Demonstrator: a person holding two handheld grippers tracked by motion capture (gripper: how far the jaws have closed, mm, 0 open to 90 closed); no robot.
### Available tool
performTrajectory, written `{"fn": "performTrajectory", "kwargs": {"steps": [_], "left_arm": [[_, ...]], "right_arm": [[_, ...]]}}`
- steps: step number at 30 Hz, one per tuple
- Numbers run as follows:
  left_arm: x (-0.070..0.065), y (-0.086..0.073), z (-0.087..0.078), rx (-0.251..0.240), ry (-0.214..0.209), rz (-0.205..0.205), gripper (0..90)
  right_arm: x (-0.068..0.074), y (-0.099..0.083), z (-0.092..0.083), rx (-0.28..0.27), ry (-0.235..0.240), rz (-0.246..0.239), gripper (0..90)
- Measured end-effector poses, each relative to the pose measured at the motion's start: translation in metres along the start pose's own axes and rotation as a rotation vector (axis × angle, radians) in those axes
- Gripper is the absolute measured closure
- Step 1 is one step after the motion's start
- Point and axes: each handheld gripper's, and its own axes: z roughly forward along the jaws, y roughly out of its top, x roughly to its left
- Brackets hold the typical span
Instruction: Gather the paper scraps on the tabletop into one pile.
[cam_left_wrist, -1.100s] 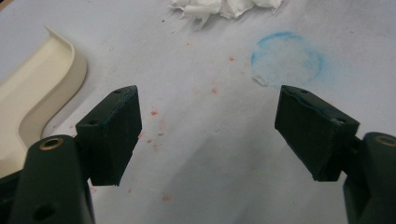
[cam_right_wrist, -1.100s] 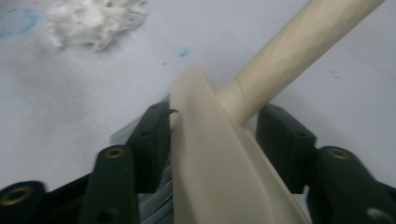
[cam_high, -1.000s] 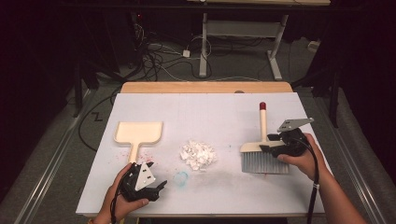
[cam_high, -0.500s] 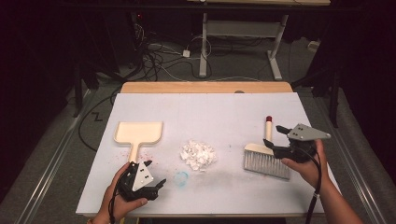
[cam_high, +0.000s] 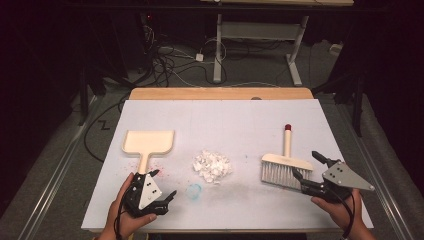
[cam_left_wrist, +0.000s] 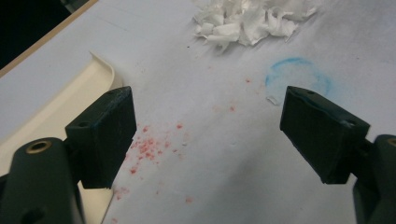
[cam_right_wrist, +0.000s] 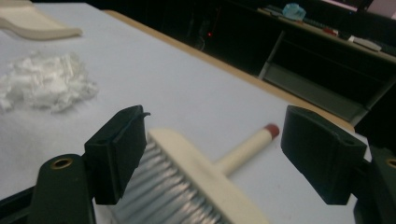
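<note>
My right tongs (cam_high: 307, 169) had just opened, jaws spread clear of the brush (cam_high: 285, 167), which lay flat on the worktop (cam_high: 225, 120) just beside them, handle pointing away. Left tongs (cam_high: 162, 186) were spread too, empty, next to the dustpan (cam_high: 148, 143) handle. Paper scraps (cam_high: 212, 165) sat between dustpan and brush.
</note>
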Motion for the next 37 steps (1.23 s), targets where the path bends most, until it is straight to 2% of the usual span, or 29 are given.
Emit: {"fn": "performTrajectory", "kwargs": {"steps": [4, 11, 16, 30, 33, 37], "left_arm": [[0.0, -0.003, -0.002, -0.009, -0.001, -0.014, 18.0], [-0.002, -0.004, -0.006, -0.016, 0.003, -0.003, 17.8], [-0.001, -0.005, -0.003, -0.007, -0.001, -0.011, 17.5], [-0.002, -0.004, 0.003, 0.017, -0.008, 0.0, 17.5], [-0.002, -0.003, 0.005, 0.025, -0.006, 0.002, 17.5], [-0.002, -0.003, 0.004, 0.025, -0.004, 0.0, 17.5]], "right_arm": [[0.004, -0.012, -0.004, 0.039, 0.016, 0.002, 21.5], [0.009, -0.008, -0.007, 0.023, 0.015, -0.002, 21.1], [0.008, -0.009, -0.004, 0.032, 0.013, -0.004, 21.1], [0.007, -0.008, -0.002, 0.035, 0.013, -0.006, 21.2], [0.007, -0.008, -0.003, 0.033, -0.006, -0.013, 21.9], [0.005, -0.007, -0.003, 0.03, -0.009, -0.004, 22.9]]}}
